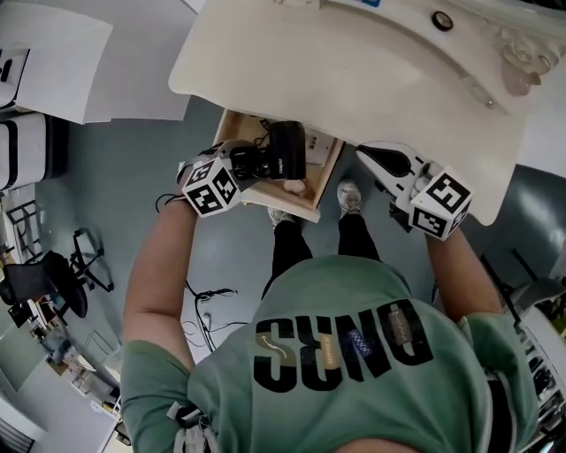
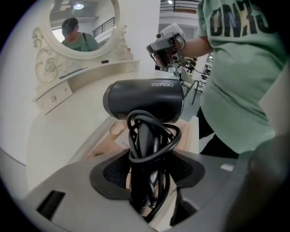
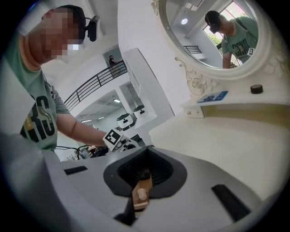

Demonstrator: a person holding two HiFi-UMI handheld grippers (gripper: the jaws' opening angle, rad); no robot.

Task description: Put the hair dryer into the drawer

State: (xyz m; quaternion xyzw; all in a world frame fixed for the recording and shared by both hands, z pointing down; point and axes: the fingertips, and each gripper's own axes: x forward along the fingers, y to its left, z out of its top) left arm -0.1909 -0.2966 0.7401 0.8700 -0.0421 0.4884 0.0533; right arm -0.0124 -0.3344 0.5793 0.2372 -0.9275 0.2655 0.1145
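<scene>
A black hair dryer (image 1: 288,149) (image 2: 144,99), its cord wound round the handle, hangs over the open wooden drawer (image 1: 287,205) (image 2: 105,146) under the dressing table. My left gripper (image 1: 256,164) (image 2: 147,154) is shut on the dryer's handle and cord, with the barrel lying crosswise beyond the jaws. My right gripper (image 1: 367,153) (image 3: 145,158) is to the right of the drawer, just below the table's edge. Its jaws stand together with nothing held. Through the slit under them, the right gripper view shows a bit of the drawer's wood with a knob (image 3: 141,192).
The cream dressing table (image 1: 354,62) spans the top, with a small black round thing (image 1: 442,19) (image 3: 256,89) on it and an oval mirror (image 2: 84,27) (image 3: 213,31) behind. The person's feet (image 1: 349,196) stand by the drawer. Cables (image 1: 208,305) lie on the floor at left.
</scene>
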